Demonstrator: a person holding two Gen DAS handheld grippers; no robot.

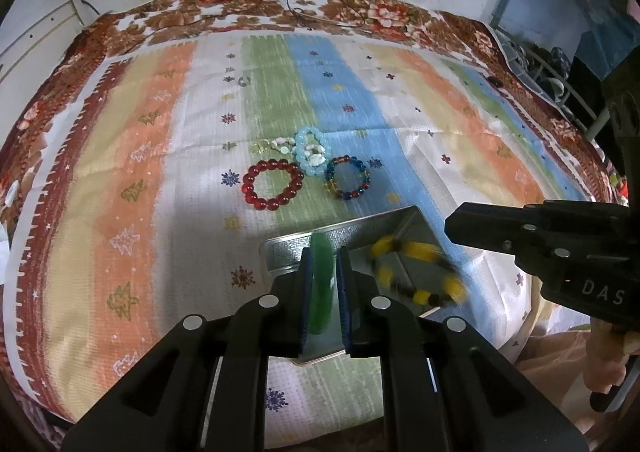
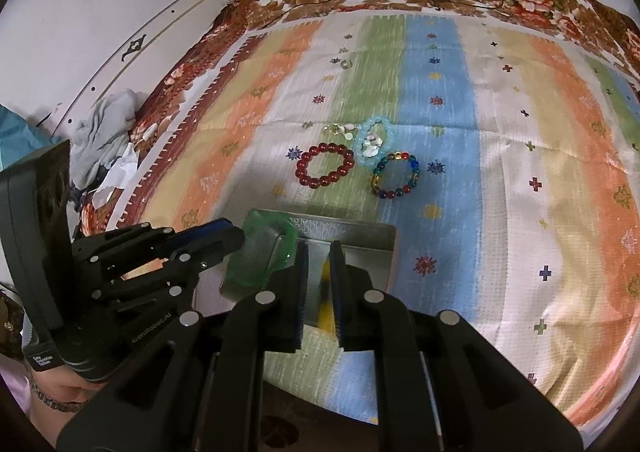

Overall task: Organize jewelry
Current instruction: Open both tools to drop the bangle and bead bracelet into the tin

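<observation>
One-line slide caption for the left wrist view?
Left gripper holds a green bangle over the metal tin; a yellow bead bracelet blurs inside.

Two tools are showing: the left tool (image 1: 324, 272) and the right tool (image 2: 318, 268); one metal tin (image 1: 404, 220) is lying on the bed; one green bangle (image 1: 322, 284) is sitting between the left tool's pads; one yellow-beaded bracelet (image 1: 420, 272), blurred, is hanging at the tin. Three full bead bracelets are lying loose on the striped cloth (image 1: 120, 172): one red bracelet (image 1: 273, 184), one pale blue bracelet (image 1: 312, 152) and one multicoloured bracelet (image 1: 348, 178); beside them a small cluster of white and gold pieces (image 1: 276, 144) is lying, too small for counting; one single small ring-like piece (image 1: 244, 81) is lying farther back.
</observation>
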